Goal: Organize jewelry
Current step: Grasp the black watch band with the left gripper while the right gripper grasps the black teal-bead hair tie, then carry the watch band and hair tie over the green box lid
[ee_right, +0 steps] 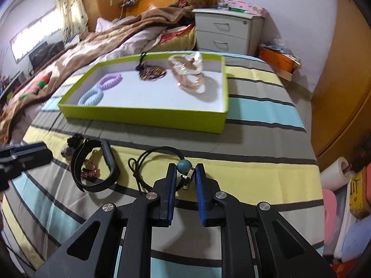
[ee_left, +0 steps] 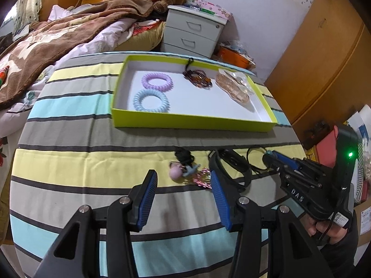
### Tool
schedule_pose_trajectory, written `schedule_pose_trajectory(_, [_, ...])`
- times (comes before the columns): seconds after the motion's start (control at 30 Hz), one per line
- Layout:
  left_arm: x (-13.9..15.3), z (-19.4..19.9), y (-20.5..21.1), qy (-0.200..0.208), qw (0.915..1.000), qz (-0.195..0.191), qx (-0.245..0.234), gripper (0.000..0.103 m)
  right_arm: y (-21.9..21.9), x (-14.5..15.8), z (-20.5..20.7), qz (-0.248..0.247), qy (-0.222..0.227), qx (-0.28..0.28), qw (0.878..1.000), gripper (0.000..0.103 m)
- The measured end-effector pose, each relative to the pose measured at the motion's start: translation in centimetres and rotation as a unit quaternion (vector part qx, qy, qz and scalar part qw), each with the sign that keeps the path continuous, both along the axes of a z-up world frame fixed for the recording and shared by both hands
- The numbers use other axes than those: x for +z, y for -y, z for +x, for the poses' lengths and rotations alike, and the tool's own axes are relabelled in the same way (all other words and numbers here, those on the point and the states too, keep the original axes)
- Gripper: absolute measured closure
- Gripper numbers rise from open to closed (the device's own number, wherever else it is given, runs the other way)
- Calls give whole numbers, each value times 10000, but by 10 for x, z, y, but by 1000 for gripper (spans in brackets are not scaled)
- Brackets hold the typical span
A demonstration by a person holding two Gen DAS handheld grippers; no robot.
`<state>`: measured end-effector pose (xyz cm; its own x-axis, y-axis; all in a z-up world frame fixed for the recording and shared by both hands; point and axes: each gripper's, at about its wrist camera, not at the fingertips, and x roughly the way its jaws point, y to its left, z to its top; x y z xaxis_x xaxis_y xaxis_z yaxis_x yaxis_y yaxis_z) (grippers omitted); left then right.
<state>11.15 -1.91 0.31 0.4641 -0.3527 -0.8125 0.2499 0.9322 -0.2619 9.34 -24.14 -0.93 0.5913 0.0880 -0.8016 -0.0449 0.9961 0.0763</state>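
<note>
A lime green tray on the striped bedspread holds a purple coil bracelet, a blue coil bracelet, a dark beaded necklace and a pink beaded piece in clear wrap. My left gripper is open, just short of a pink bead charm cluster. My right gripper has its jaws closing around the teal bead of a black cord necklace, with gaps still showing. A black band lies between the grippers.
The striped bedspread covers the surface. A rumpled brown blanket lies at the left. A grey drawer unit stands behind the tray. A wooden wardrobe and floor clutter are on the right.
</note>
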Motion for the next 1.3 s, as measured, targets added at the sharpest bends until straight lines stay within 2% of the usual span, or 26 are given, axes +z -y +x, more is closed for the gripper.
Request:
schedule_pose_trajectory(0.27, [-1,-2,31,-59,9996,-38,-271,53,17,9,-13,218,180,-199,9994,86])
schedule_pose_trajectory(0.6, [-5,10,61,84,9981,559,-232,54,26,11,-24,403,302,-251,9984,86])
schedule_pose_trajectory(0.7, [-10,14,69,58,9969,732,-289,61,28,11,-25,426,320,-250,9983,86])
schedule_pose_trajectory(0.9, [-20,19,78,-37,9945,988,-356,68,28,11,-25,454,321,-244,9982,86])
schedule_pose_trajectory(1.07, [-21,22,80,-35,9941,1024,-368,79,29,9,-25,483,302,-256,9980,86])
schedule_pose_trajectory(1.13, [-22,23,80,-20,9942,1008,-383,87,29,9,-25,478,310,-260,9980,86])
schedule_pose_trajectory(1.3, [-23,24,82,16,9941,1006,-408,90,29,8,-24,473,300,-272,9981,86])
